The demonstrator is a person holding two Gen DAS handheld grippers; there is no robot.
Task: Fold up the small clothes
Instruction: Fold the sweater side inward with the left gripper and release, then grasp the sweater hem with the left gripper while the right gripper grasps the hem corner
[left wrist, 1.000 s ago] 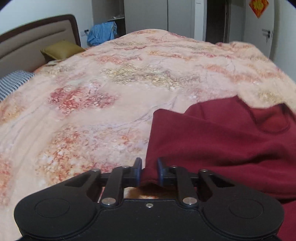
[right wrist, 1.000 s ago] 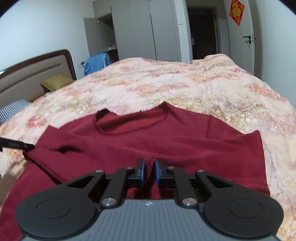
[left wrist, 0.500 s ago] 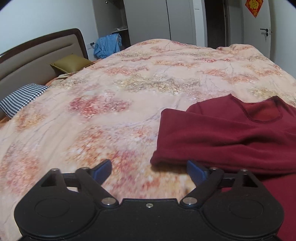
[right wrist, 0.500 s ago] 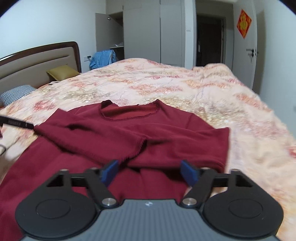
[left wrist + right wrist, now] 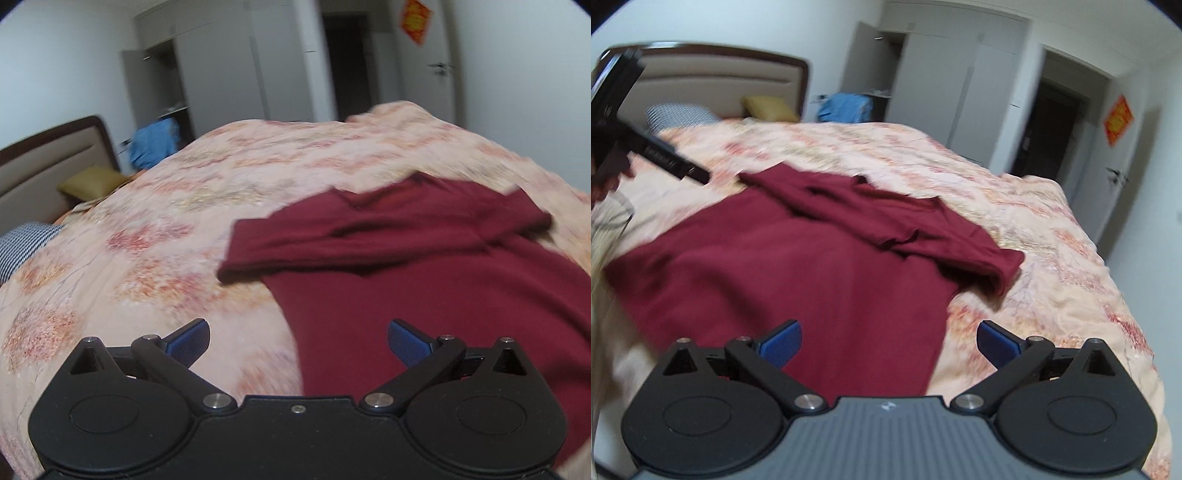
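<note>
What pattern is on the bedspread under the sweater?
Peach with pink-orange floral blotches; clearest in the left wrist view.

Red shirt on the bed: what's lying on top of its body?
Both sleeves are folded across the red shirt, near the collar. The quilt lies underneath; whatever the fabric covers cannot be seen.

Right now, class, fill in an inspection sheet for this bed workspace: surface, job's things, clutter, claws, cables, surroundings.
Surface: floral quilt covering the bed.
Job's things: dark red top lying on the quilt, both sleeves folded across its chest.
Clutter: olive cushion, checked pillow, blue garment by the wardrobe.
Claws: left claw and right claw both opening wide, gripping nothing.
Cables: nothing seen.
Surroundings: headboard, wardrobe, door with red decoration.
</note>
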